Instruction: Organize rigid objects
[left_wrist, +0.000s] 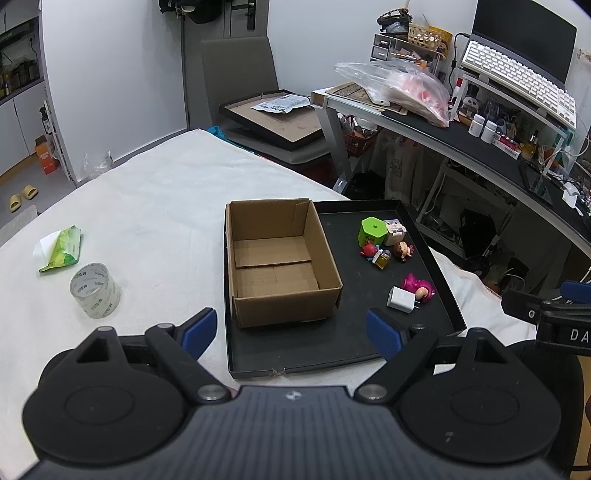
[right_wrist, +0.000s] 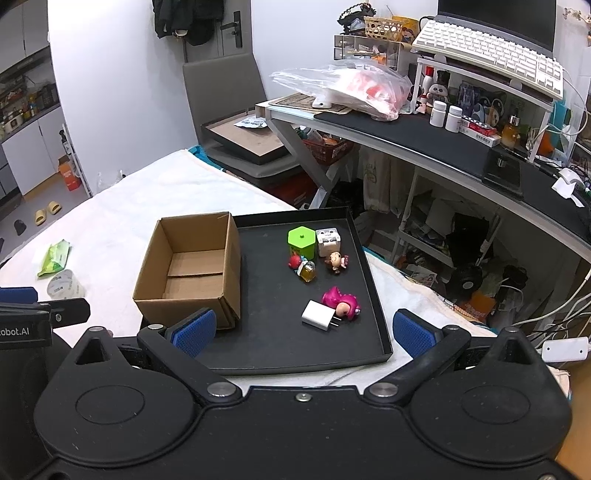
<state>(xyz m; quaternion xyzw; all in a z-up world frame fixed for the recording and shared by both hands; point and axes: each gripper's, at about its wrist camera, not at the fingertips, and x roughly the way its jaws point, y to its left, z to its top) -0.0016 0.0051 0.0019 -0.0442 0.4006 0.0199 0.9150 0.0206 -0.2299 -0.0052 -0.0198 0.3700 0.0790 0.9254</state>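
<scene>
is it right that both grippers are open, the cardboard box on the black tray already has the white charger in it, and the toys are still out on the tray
Not quite: the cardboard box is empty. The white charger lies out on the black tray, beside the pink toy, as the right wrist view shows. The rest holds: the left gripper and right gripper are both open, and the toys are out on the tray.

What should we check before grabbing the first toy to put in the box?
1. Cardboard box empty and open on top: ok.
2. Box sits on the black tray: ok.
3. Right gripper open, holding nothing: ok.
4. Left gripper open, holding nothing: ok.
5. White charger free to grab: not ok, it touches the pink toy.
6. Green hexagon box upright: ok.
</scene>
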